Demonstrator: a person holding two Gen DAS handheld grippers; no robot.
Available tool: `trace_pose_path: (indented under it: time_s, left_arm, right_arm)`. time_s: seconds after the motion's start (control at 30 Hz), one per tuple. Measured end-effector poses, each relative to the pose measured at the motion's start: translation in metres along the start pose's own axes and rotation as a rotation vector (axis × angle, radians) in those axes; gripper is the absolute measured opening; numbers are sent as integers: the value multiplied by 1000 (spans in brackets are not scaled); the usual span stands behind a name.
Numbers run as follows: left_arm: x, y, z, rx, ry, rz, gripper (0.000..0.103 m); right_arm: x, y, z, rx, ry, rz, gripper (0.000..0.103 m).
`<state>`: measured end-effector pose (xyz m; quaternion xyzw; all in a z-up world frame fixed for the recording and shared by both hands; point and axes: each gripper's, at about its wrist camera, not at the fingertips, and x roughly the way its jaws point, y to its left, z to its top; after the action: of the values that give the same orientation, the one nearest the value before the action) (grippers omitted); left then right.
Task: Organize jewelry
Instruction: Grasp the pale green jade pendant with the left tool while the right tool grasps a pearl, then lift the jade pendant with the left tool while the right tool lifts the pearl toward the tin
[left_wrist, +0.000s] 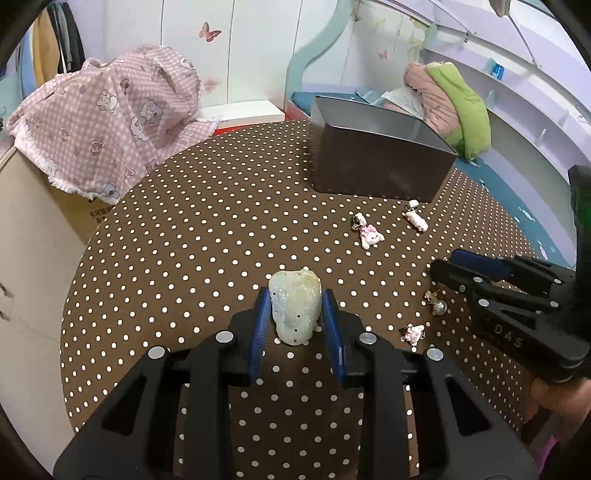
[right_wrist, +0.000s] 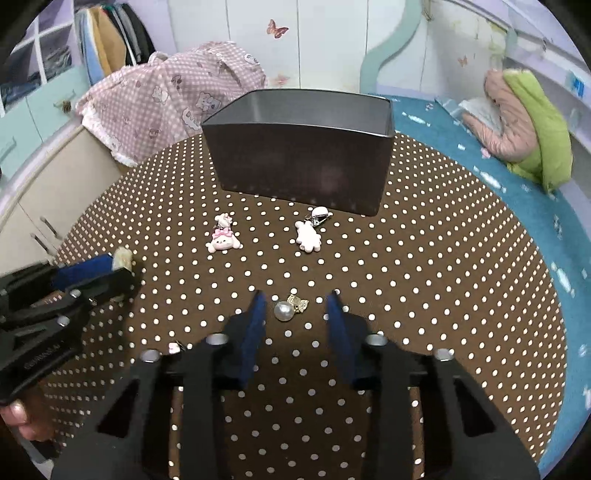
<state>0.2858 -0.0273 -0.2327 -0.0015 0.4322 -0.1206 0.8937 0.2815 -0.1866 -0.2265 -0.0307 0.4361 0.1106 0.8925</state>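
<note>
A pale green jade pendant (left_wrist: 295, 310) lies on the brown dotted tablecloth (left_wrist: 207, 229), and my left gripper (left_wrist: 295, 295) is shut on it, a blue pad against each side. In the right wrist view the left gripper (right_wrist: 122, 266) shows the pale stone at its tips. My right gripper (right_wrist: 295, 295) stands open around a pearl earring with a gold bow (right_wrist: 284, 311); neither pad touches it. From the left wrist view the right gripper (left_wrist: 443, 266) hovers just above that earring (left_wrist: 437, 306). The dark grey box (right_wrist: 303, 166) stands open-topped at the back.
A bunny charm with a pink bow (right_wrist: 223, 240) and a white charm (right_wrist: 308, 236) lie before the box. A small pink charm (left_wrist: 413, 333) lies between the grippers. Pink cloth (left_wrist: 103, 118) covers a carton on the left. A blue bed (right_wrist: 480, 177) borders the right.
</note>
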Motion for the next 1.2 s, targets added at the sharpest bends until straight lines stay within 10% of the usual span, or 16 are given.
trace_pose_path:
  time_s: [0.67,0.83,1.0,1.1,1.2]
  left_arm:
    - [-21,4,10,-11,-48,2,17]
    - [-13,3,5,26,-55,43,77]
    - [13,6,7,46,-4,53,74]
    - [17,8,10,37,10,13,41]
    - [16,3,9,70,16,5,33]
  right_arm:
    - [-40,-15,4,22,-63,34,12]
    - [-34,-16,-3,30,-43,46,12]
    - [-36,-14,-2,31,-45,54,12]
    - [-37,-15,-2,32,-46,52,12]
    - [-37,-15,-2,34,-46,53,12]
